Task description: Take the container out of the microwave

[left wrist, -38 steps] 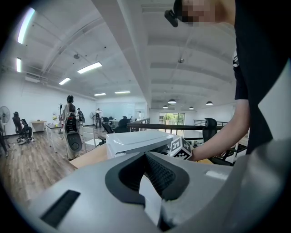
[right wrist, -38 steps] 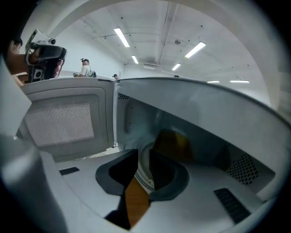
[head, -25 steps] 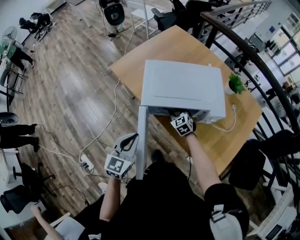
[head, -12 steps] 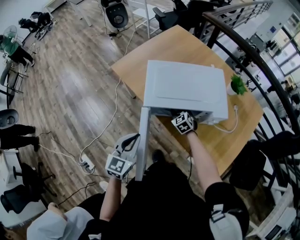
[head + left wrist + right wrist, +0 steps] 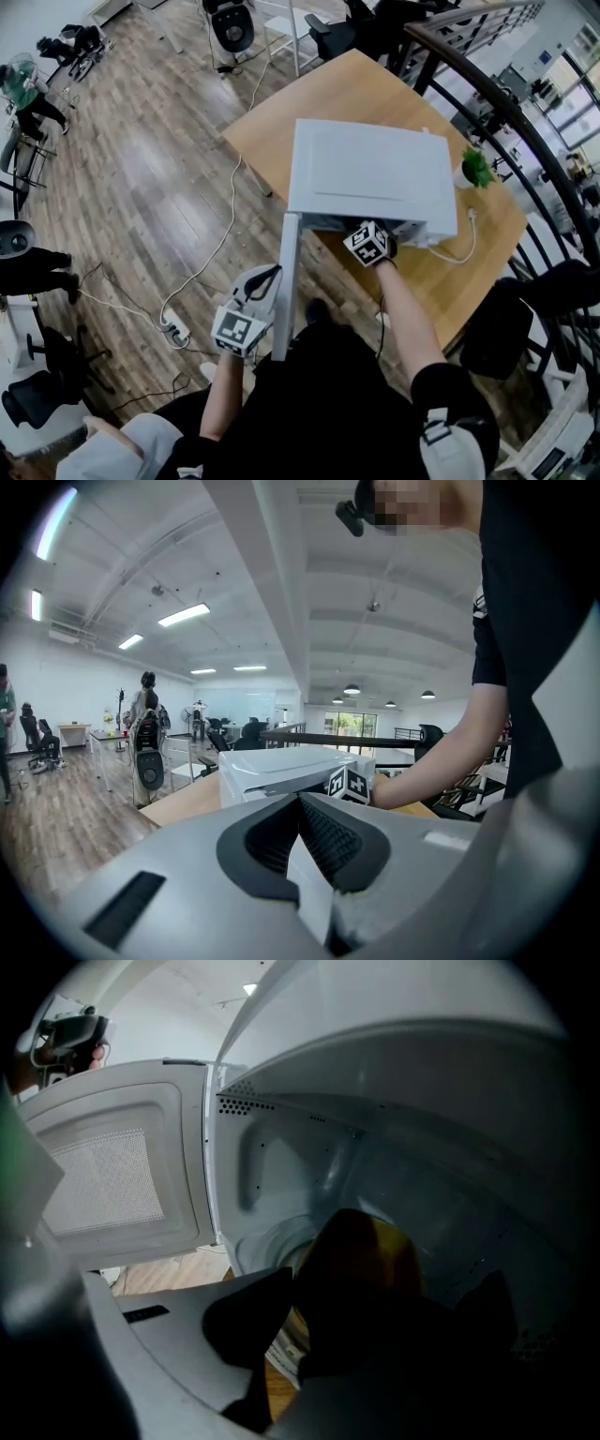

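A pale wooden counter (image 5: 281, 122) stands on a plank floor (image 5: 159, 187) and carries a boxy white microwave (image 5: 370, 173) with a smooth, flat top. The microwave's door (image 5: 286, 281) is swung fully out toward the person, edge-on from the head view. Its inner face is moulded white plastic around a fine mesh window, and the mouth of the oven is left wide open. A strip of bare counter runs in front of the oven and to its right.

The right gripper (image 5: 361, 1330) reaches into the cavity. Its dark fingers (image 5: 246, 1321) are closed against the sides of the container (image 5: 375, 1251), as far as the dim interior shows. The container is a rounded, amber-brown vessel with a glossy look (its lower half is lost in shadow). It sits deep inside the microwave near the round turntable, with the smooth grey walls and ceiling clear of it above and behind.

The left gripper (image 5: 265, 274) hangs outside, just left of the open door and apart from it. Its ribbed fingers are pressed together on nothing.

A small green potted plant (image 5: 472, 169) sits at the microwave's far right corner. A thin white cable (image 5: 459, 251) curls across the counter nearby.
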`<state>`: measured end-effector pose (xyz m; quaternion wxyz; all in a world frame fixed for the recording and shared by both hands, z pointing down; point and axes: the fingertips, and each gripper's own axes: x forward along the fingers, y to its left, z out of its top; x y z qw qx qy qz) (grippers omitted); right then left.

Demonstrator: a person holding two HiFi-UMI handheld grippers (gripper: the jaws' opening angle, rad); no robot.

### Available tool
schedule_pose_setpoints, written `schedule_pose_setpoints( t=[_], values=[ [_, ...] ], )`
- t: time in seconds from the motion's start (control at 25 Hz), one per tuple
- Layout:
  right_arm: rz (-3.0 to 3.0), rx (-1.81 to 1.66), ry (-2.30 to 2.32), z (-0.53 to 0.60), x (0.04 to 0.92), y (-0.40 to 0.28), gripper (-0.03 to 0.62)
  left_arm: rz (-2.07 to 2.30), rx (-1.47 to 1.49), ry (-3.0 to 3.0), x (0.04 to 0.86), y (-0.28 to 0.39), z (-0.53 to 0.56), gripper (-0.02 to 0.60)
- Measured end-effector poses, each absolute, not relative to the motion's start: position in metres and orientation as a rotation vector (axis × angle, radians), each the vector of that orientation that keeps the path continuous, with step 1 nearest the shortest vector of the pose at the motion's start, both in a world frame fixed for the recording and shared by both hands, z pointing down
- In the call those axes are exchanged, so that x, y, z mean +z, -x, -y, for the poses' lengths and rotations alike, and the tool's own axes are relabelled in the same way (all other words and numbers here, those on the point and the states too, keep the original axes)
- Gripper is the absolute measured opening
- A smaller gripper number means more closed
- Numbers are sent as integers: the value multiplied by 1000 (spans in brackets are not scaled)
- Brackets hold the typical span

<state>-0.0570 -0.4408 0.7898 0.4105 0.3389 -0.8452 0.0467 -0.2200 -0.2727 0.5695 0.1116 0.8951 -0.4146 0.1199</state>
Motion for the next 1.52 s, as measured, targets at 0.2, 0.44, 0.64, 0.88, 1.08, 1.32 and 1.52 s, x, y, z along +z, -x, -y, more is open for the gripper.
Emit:
schedule_pose_setpoints(
  t=[0.2,0.44,0.64,0.88,1.08,1.32,1.52],
  values=[
    [2137,92,-846,437,786,60,26,1215,353,-2636,569,221,271,2],
    [2137,57,-843,432,780,58,25,1213,355,-2644,568,218,269,2],
    [2146,49,-817,421,778,60,25,1209,353,-2655,567,215,266,2],
    [2163,10,-775,407,771,62,25,1210,345,-2677,560,204,261,2],
    [2178,3,-756,385,766,57,25,1234,332,-2673,554,194,246,2],
    [2187,-4,-739,362,761,45,25,1262,338,-2655,552,186,223,2],
    [2193,-15,-710,334,763,32,25,1300,325,-2662,551,175,203,2]
  ],
)
